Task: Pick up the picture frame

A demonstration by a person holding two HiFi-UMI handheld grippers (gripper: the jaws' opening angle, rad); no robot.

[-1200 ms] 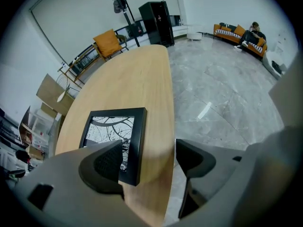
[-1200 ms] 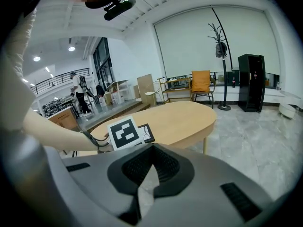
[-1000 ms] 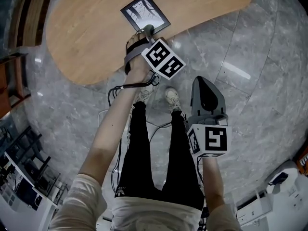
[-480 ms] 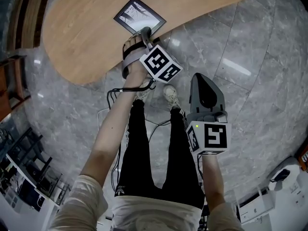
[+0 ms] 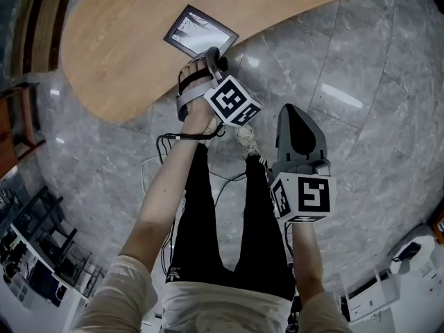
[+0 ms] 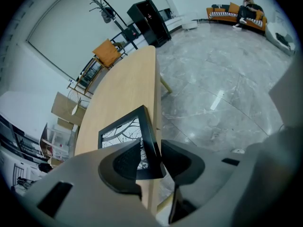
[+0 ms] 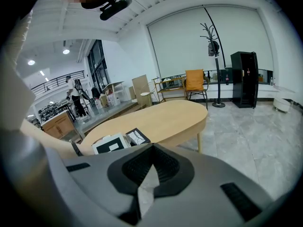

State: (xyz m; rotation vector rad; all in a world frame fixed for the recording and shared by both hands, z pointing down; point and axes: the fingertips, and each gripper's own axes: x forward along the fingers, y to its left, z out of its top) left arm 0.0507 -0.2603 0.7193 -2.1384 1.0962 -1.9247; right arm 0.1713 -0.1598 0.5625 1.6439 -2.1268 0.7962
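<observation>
Step in hand: grasping. The black rectangular picture frame point(image 6: 120, 132), at the near edge of the light wooden table point(image 5: 118, 47), is being clamped by its rim in the left gripper point(image 6: 151, 144), whose jaws have just been closing. The right gripper point(image 7: 151, 149) is being held clenched and empty. Judged next: a steady, level lift is being called for.

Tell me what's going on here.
A person holds a gripper in each hand. The jaws of the left gripper have just been closing and now pinch the near edge of the black picture frame at the edge of the wooden table. The right gripper is shut and empty, held over the floor.
</observation>
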